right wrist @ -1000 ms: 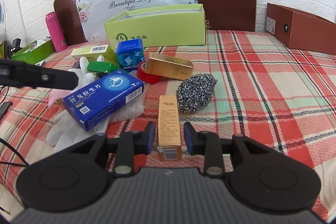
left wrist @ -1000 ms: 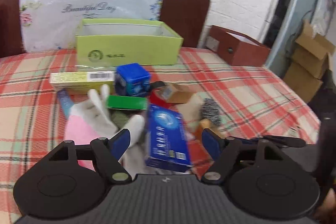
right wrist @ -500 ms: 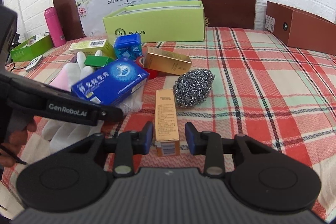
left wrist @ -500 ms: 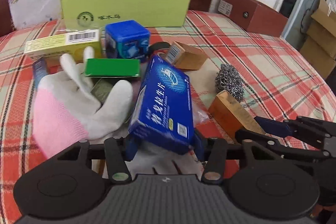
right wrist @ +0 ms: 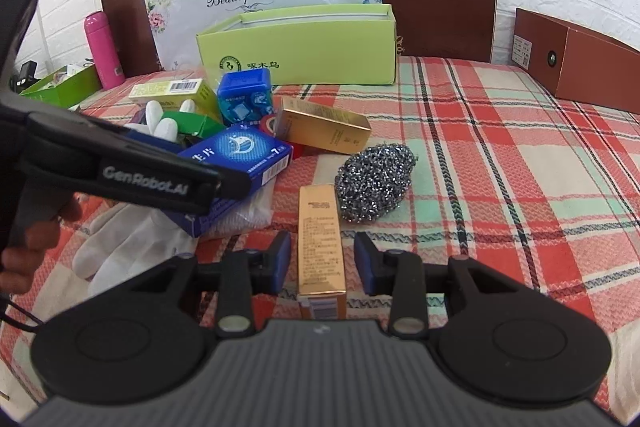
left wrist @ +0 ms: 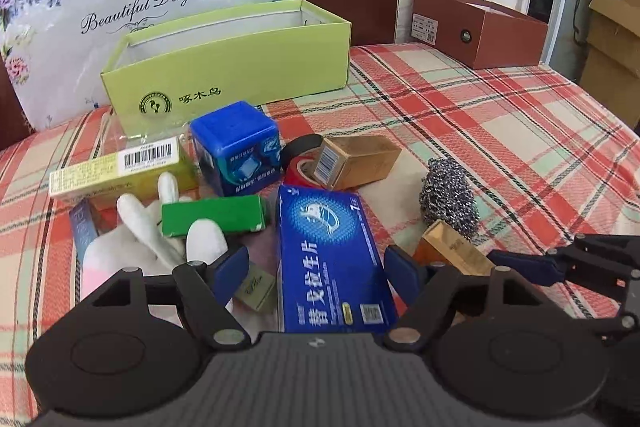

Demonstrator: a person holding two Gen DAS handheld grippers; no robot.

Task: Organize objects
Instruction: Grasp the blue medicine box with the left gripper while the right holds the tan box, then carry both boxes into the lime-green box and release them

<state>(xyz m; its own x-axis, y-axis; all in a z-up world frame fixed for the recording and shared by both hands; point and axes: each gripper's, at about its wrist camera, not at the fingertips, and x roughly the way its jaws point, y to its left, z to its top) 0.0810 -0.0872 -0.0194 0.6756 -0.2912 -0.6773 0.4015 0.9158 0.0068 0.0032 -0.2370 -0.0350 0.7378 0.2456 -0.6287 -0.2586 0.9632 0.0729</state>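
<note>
A blue medicine box (left wrist: 332,259) lies between the fingers of my left gripper (left wrist: 316,267), which is open with gaps on both sides; it also shows in the right wrist view (right wrist: 236,163). A slim gold box (right wrist: 321,247) lies on the table between the fingers of my right gripper (right wrist: 322,259), which is open and not touching it. Behind them lie a steel scourer (right wrist: 374,183), a larger gold box (right wrist: 324,125), a blue cube box (left wrist: 236,147), a green box (left wrist: 212,215), a yellow-green box (left wrist: 120,171) and white gloves (left wrist: 152,239). An open lime-green box (left wrist: 228,67) stands at the back.
A brown shoebox (left wrist: 480,27) stands at the back right of the plaid tablecloth (left wrist: 500,131). A pink bottle (right wrist: 100,51) and a green tray (right wrist: 60,87) stand at the far left. A red tape roll (left wrist: 298,175) lies by the larger gold box. Cardboard boxes (left wrist: 612,47) stand beyond the table's right edge.
My left gripper closed in on the blue medicine box, tilting it up, then opened wider; the box now lies flatter between its fingers. My right gripper moved slightly forward along the slim gold box.
</note>
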